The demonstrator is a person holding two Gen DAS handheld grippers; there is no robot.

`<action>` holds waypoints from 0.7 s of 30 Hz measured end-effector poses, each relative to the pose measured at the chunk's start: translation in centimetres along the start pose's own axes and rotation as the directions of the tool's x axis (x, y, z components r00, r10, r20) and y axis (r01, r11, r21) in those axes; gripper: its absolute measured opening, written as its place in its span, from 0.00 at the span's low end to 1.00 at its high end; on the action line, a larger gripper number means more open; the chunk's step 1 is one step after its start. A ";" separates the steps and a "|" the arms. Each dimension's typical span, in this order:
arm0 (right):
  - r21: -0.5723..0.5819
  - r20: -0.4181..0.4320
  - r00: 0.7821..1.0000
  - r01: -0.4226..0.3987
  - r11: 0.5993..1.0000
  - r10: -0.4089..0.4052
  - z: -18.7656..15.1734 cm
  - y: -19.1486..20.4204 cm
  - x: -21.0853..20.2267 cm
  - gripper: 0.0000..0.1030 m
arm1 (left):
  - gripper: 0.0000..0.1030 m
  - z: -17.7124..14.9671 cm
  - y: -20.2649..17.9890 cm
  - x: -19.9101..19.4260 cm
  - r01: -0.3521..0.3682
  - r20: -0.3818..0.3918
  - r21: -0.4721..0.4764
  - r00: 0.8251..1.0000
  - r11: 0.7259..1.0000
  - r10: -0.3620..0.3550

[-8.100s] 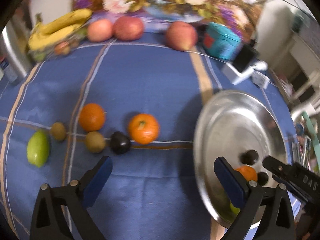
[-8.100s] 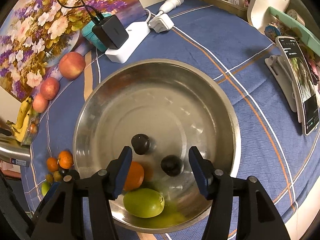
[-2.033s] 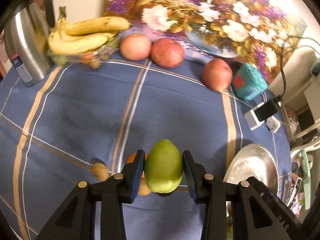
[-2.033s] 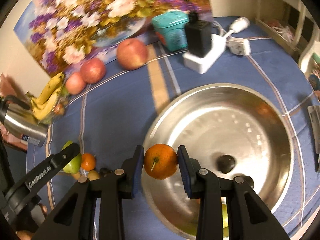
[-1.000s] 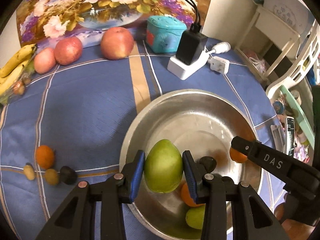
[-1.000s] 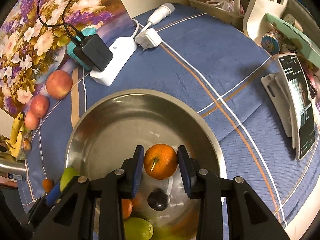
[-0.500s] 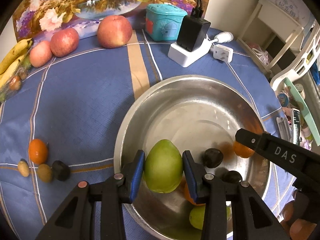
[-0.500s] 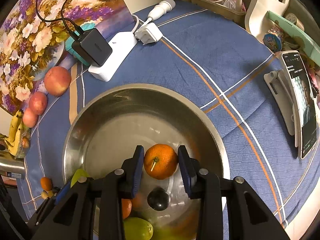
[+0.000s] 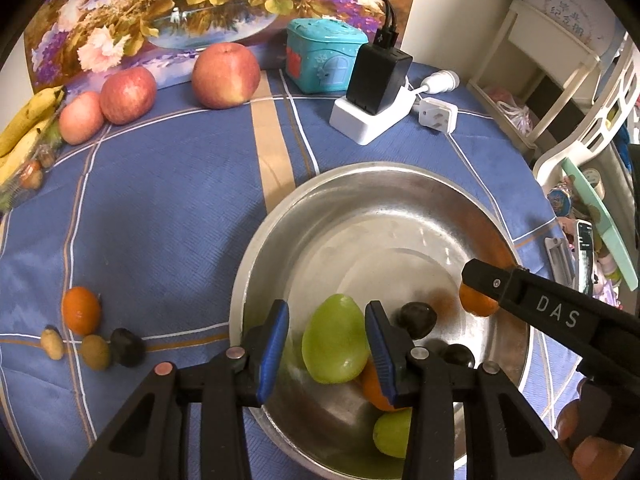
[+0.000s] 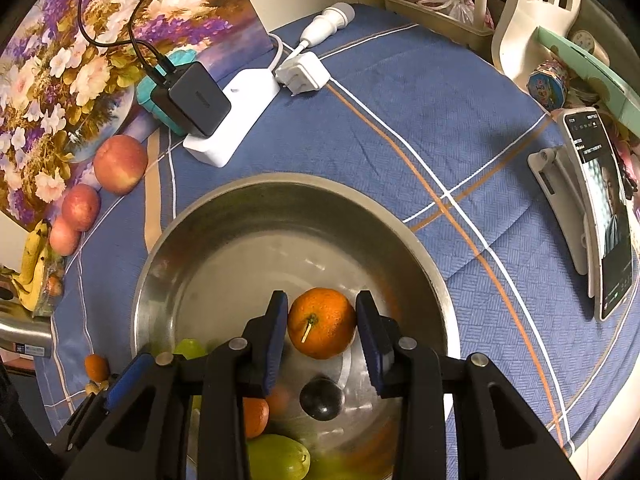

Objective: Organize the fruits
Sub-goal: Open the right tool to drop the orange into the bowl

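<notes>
Over the steel bowl (image 9: pixel 360 168) my left gripper (image 9: pixel 326 332) has its jaws opening. A green mango (image 9: pixel 334 344) sits between them, with a gap at the left pad, resting toward the bowl floor. My right gripper (image 10: pixel 322 326) is shut on an orange (image 10: pixel 320 336) just above the bowl (image 10: pixel 280 180); in the left wrist view that orange (image 9: pixel 476 304) shows under the black finger. Inside lie two dark plums (image 9: pixel 418 318), another orange (image 9: pixel 376 392) and a second green mango (image 9: pixel 392 432). Left on the cloth are an orange (image 9: pixel 80 310), two kiwis (image 9: pixel 95 352) and a plum (image 9: pixel 127 347).
Three apples (image 9: pixel 224 76) and bananas (image 9: pixel 24 128) line the back by the flower painting. A teal box (image 9: pixel 324 56), a charger on a white base (image 9: pixel 376 92) and a plug (image 9: pixel 438 114) stand behind the bowl. A phone on a stand (image 10: pixel 600 216) is at the right edge.
Both grippers carried their fruit from the cloth to over the bowl. Since half a second ago the left jaws have widened and the green mango has slipped lower; the right gripper still holds its orange.
</notes>
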State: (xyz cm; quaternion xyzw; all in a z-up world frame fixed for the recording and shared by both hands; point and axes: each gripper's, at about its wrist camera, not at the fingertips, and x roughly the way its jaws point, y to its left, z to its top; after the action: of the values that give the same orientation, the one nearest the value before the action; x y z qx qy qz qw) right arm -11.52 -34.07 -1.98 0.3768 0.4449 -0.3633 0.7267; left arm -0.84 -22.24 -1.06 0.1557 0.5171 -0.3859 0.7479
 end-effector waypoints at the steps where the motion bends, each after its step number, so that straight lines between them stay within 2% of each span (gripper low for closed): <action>1: 0.002 0.002 1.000 -0.003 1.000 0.003 0.0 0.0 -0.1 0.36 | 0.43 0.0 0.0 -0.1 -0.001 0.000 -0.001 1.000 1.000 0.001; 5: 0.000 0.019 1.000 -0.007 1.000 0.007 0.2 0.0 -0.7 0.36 | 0.49 0.1 0.3 -0.4 -0.002 0.003 -0.008 1.000 1.000 0.002; 11: -0.011 0.034 0.999 -0.008 1.000 0.008 0.3 0.2 -1.5 0.36 | 0.51 0.3 1.1 -0.9 -0.005 0.009 -0.030 1.000 1.000 0.005; 14: -0.025 0.041 0.999 -0.006 1.000 0.007 0.2 0.5 -2.1 0.36 | 0.57 0.5 1.8 -1.2 -0.014 0.012 -0.054 1.000 0.998 0.015; 21: -0.067 0.022 1.000 -0.014 0.998 0.015 -0.4 2.1 -2.1 0.36 | 0.59 0.8 4.7 -1.5 -0.040 0.003 -0.140 0.999 0.989 0.040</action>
State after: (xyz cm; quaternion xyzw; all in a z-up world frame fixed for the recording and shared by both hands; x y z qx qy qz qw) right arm -10.55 -32.34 0.29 0.3513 0.4460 -0.3471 0.7464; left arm 2.88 -19.08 -0.21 0.1121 0.5374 -0.3342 0.7661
